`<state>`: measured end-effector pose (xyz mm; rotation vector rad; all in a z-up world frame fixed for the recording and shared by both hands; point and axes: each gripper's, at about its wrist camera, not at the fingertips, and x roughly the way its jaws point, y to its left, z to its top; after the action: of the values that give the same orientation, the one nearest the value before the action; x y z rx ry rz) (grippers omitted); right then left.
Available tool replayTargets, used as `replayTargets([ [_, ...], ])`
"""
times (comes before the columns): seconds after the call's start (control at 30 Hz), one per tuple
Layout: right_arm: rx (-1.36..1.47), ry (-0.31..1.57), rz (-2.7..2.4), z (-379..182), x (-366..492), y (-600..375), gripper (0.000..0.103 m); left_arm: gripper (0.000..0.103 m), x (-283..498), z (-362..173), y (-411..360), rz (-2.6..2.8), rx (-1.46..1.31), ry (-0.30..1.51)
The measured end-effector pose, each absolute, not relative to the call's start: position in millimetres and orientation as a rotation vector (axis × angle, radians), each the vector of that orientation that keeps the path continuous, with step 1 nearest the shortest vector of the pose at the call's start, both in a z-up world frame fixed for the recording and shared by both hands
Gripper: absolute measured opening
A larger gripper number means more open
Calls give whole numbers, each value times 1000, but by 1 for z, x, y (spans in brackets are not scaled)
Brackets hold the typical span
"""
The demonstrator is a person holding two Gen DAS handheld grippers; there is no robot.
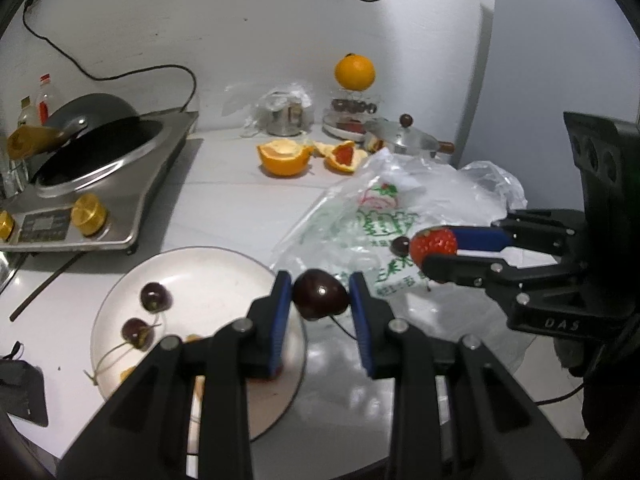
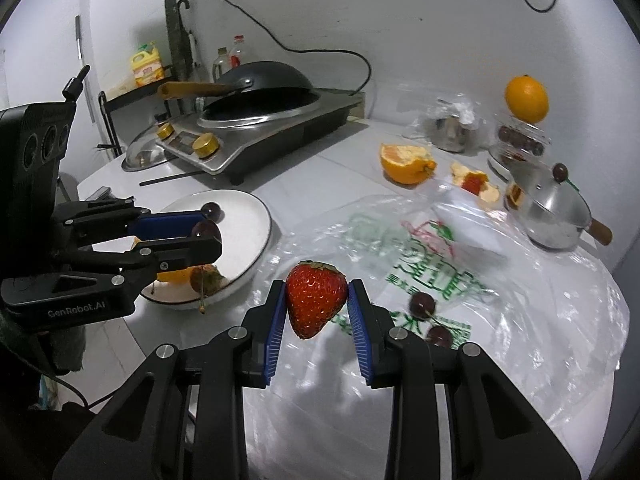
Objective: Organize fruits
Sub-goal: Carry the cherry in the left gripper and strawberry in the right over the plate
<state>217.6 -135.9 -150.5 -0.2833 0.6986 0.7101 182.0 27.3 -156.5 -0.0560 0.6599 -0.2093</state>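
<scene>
Carry step, both hands loaded. Left gripper (image 1: 320,296) clamps dark red cherry (image 1: 320,294) over rim of round white plate (image 1: 120,292). Right gripper (image 2: 316,304) clamps red strawberry (image 2: 316,300) just beside plate, above printed plastic bag (image 2: 460,280). Next, likely: lower fruit onto plate, part jaws.

- The white plate (image 1: 120,304) is partly hidden in the left wrist view, its near right side behind the left gripper's fingers (image 1: 280,300).
- Yellow fruit pieces (image 1: 128,372) on that plate are mostly covered; their kind cannot be told.
- The jar contents (image 2: 516,138) under the whole orange (image 2: 526,98) are blurred.
- The print on the plastic bag (image 2: 432,268) is unreadable.
- A dark object (image 1: 20,392) is cut off at the left edge.
</scene>
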Motion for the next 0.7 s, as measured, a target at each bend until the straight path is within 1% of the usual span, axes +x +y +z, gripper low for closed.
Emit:
replayTargets([
  [0.37,-314,696,754,-149,219,-99,33,30,177,-157,60,-162,-60,649],
  [0.7,-342,724,785,-157,228,-66,33,30,187,-172,96,-123,-92,667],
])
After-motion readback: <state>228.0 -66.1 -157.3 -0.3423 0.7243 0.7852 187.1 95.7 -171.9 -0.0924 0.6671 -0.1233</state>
